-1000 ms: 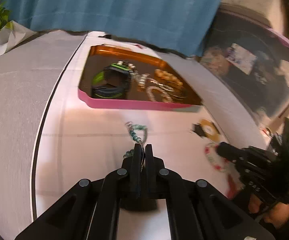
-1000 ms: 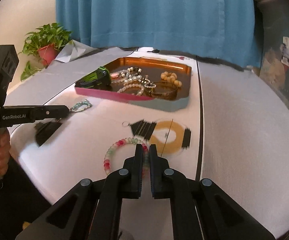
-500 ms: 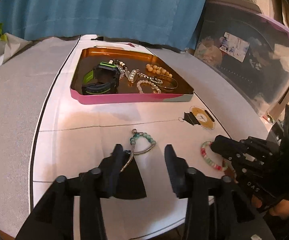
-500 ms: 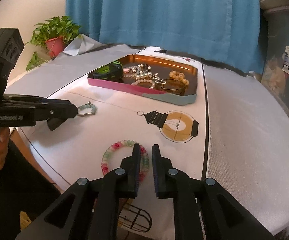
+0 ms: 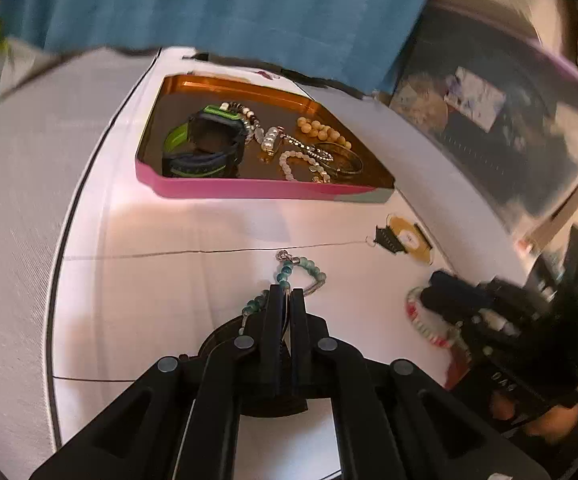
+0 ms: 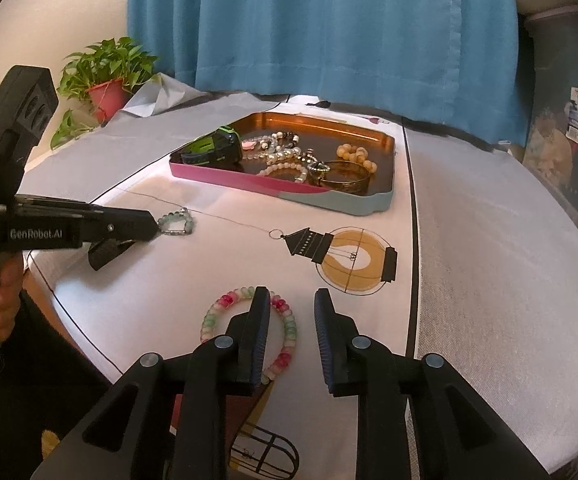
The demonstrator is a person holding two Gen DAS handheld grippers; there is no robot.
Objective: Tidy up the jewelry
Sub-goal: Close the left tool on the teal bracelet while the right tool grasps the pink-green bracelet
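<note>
A teal bead bracelet (image 5: 303,270) lies on the white tablecloth; it also shows in the right wrist view (image 6: 177,224). My left gripper (image 5: 287,294) is shut on its near end; it shows from the side in the right wrist view (image 6: 151,226). A pink-and-green bead bracelet (image 6: 285,326) lies in front of my right gripper (image 6: 291,300), which is open, with its left finger over the ring. The bracelet and right gripper (image 5: 435,292) also show in the left wrist view (image 5: 419,320). The pink-rimmed tray (image 5: 249,192) holds a watch (image 5: 205,144) and several bracelets.
A potted plant (image 6: 105,76) stands at the far left. A blue curtain (image 6: 329,20) hangs behind the table. The tray (image 6: 345,202) sits at the back of the cloth, and a lamp print (image 6: 345,256) marks the cloth between tray and right gripper.
My left gripper opened half a second ago and has shut again on the teal bracelet. My right gripper has gone from shut to open over the pink-and-green bracelet.
</note>
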